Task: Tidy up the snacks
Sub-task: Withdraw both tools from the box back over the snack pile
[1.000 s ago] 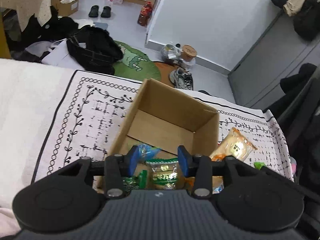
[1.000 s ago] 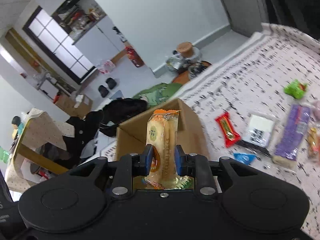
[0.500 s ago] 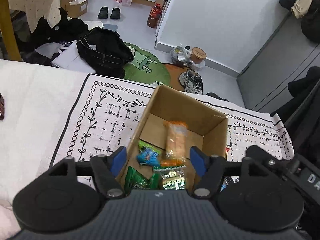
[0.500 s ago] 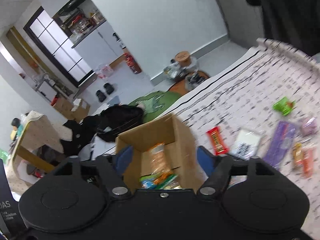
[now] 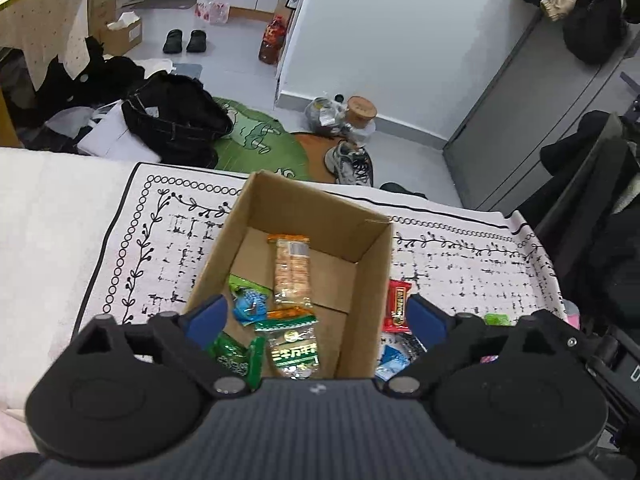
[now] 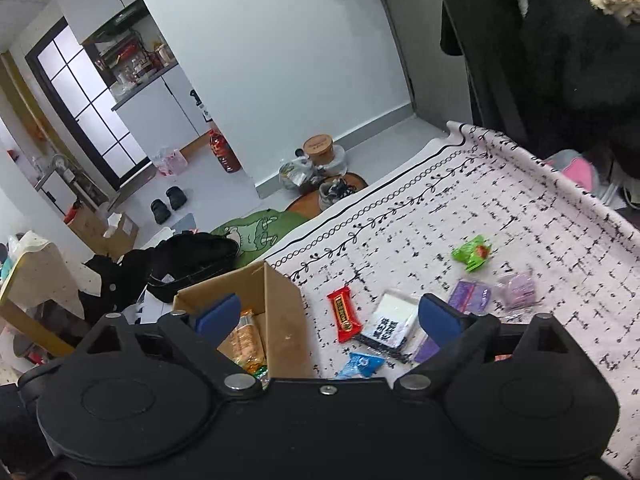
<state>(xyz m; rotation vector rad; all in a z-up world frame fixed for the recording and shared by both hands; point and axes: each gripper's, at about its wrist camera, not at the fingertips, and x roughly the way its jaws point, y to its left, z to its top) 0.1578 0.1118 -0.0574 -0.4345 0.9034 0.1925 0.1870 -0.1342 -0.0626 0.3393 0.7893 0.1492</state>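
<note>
An open cardboard box (image 5: 362, 240) stands on the patterned cloth and holds several snacks, with an orange cracker pack (image 5: 292, 270) lying on top. My left gripper (image 5: 316, 318) is open and empty above the box's near end. My right gripper (image 6: 328, 318) is open and empty, above the box's right wall (image 6: 280, 300). Loose snacks lie on the cloth to the right: a red bar (image 6: 344, 318), a white packet (image 6: 394, 320), a blue packet (image 6: 362, 364), a green packet (image 6: 474, 252) and purple packets (image 6: 470, 296).
The patterned tablecloth (image 6: 520, 200) ends at a far edge above the floor. The floor holds a black bag (image 5: 172, 120), a green mat (image 5: 260, 144), a shoe (image 5: 352, 160) and jars. Dark coats hang at the right (image 6: 560, 40).
My right gripper opened and dropped the orange cracker pack into the box, then drew back to the right. My left gripper opened wider and rose above the box.
</note>
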